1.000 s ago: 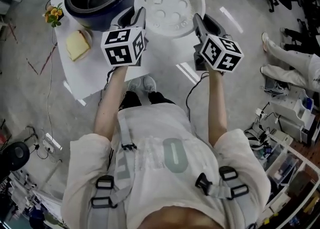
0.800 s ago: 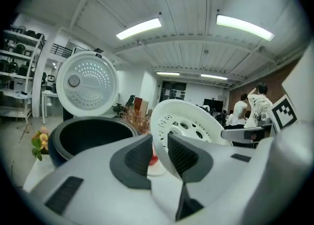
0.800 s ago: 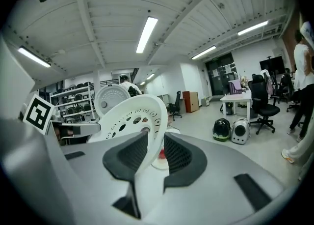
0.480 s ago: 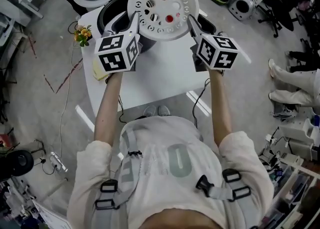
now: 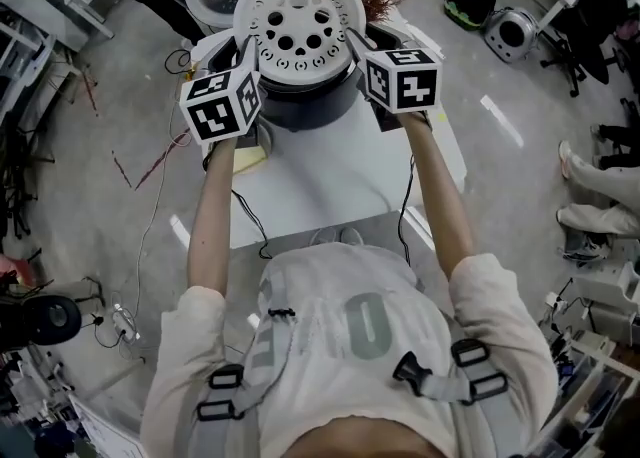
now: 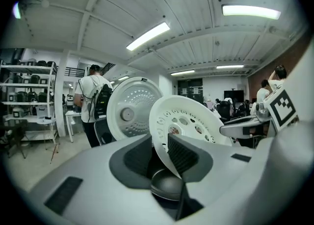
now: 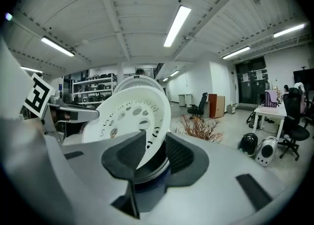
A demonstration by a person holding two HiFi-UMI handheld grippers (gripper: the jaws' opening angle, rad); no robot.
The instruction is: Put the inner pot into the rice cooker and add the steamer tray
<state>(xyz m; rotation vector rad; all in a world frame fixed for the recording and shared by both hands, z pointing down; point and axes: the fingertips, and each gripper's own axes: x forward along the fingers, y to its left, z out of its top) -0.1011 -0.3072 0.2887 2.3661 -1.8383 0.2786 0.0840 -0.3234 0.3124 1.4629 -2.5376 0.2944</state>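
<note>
Left gripper: jaws narrowly apart, pinching the steamer tray's rim.
Right gripper: jaws have just been opening slightly; opposite rim between them, apparently gripped.
Tray: held over the rice cooker.
Handling: probably light, stiff, slippery plastic; grip opposite rims.

Long ceiling strip lights light the hall brightly and evenly. In both gripper views they burn out to pure white with a soft halo. Those two views are strongly fisheye: straight ceiling beams bow and the corners go black. What lies nearest the lens is soft, while the far room is sharper. The head view looks flatter and slightly muted, and its edges curve too. There the white steamer tray nears overexposure. The grey floor carries pale streaks of reflected light, and its shadows are faint and soft-edged.
</note>
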